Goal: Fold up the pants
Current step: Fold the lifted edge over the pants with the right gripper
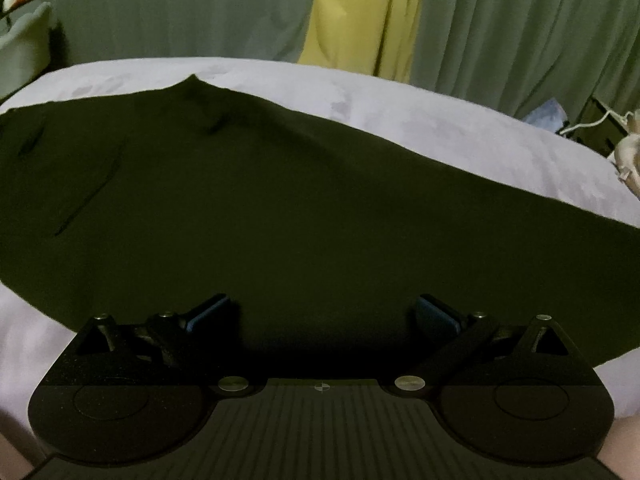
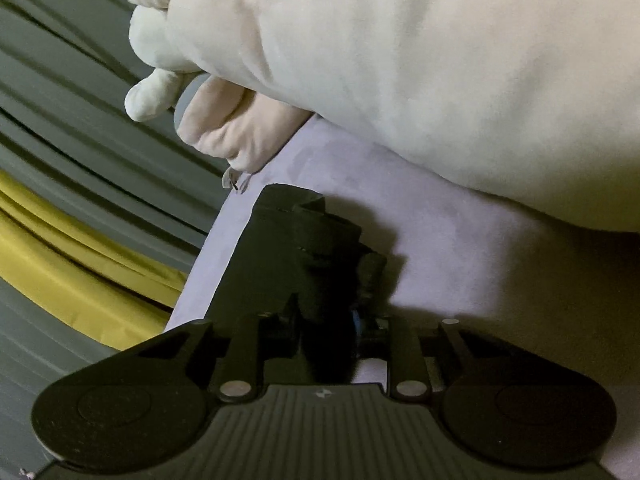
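Observation:
The dark pants (image 1: 248, 208) lie spread flat on a pale lilac bed sheet (image 1: 440, 128) and fill most of the left wrist view. My left gripper (image 1: 322, 314) is open, its blue-padded fingers (image 1: 208, 312) wide apart just above the near part of the cloth. In the right wrist view my right gripper (image 2: 326, 320) is shut on a bunched end of the pants (image 2: 288, 248), which lies on the sheet (image 2: 440, 248) near the bed's edge.
A large cream plush toy (image 2: 420, 60) lies on the bed right behind the held end. Green and yellow curtains (image 1: 360, 12) hang beyond the bed. Another plush toy (image 1: 628, 148) and a cable sit at the far right.

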